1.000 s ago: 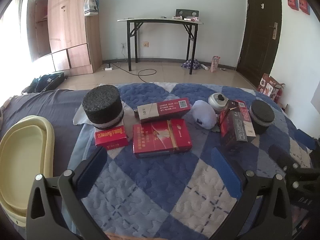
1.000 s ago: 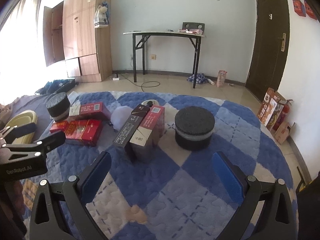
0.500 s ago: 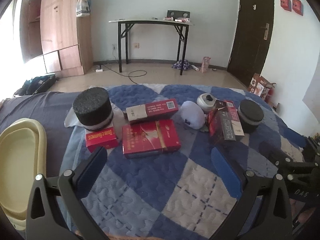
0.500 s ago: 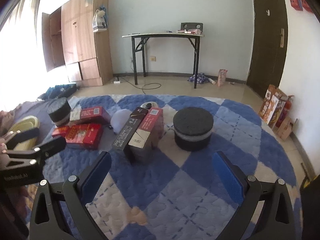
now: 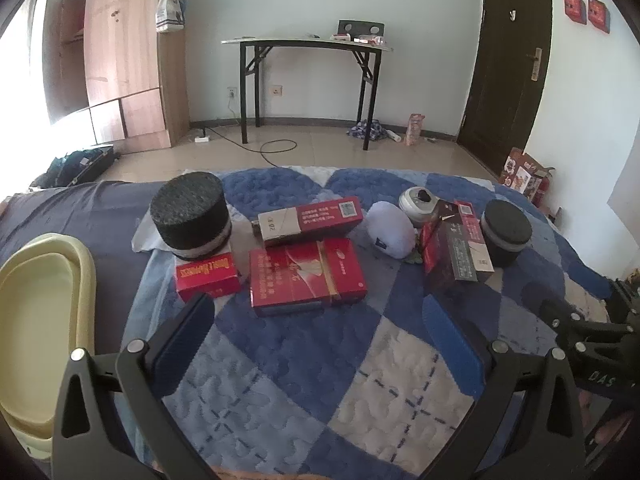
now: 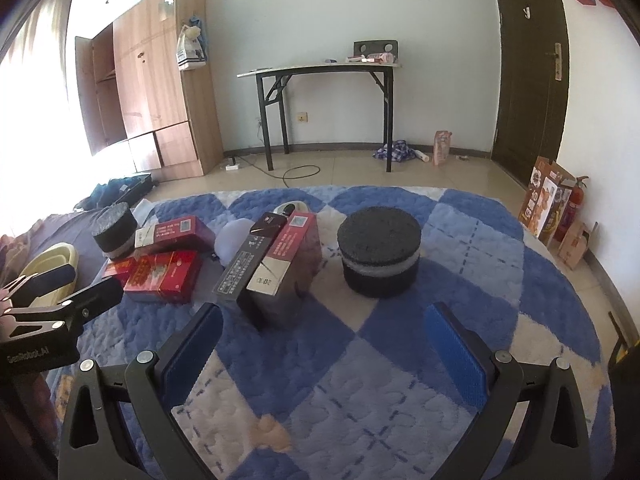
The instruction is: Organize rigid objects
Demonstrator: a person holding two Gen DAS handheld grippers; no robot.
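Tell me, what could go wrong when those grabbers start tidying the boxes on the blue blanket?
The two tall boxes stand close together and look tilted; bumping one might topple both. The white pouch sits tight between the boxes and the small white pot, so reaching in could shove its neighbours. The left gripper and right gripper hover near each other, both open, and might collide.

Black left gripper point(image 5: 318, 334), black right gripper point(image 6: 324, 334), blue ribbed pads point(image 6: 454, 358), silver screws
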